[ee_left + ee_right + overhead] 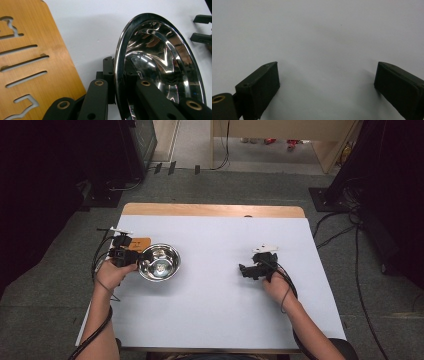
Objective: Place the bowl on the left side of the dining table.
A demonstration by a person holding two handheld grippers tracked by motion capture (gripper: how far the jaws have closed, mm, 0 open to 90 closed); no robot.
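One left hand-held gripper [115, 82] pinches the steel bowl's [159, 262] near rim; right hand-held gripper [243, 270] gapes empty.

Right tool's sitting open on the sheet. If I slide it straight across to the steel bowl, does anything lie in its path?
Nothing visible does. In the high view only bare white sheet lies between the right tool and the steel bowl. The left tool grips the bowl's far rim, and the orange stencil lies beyond it.
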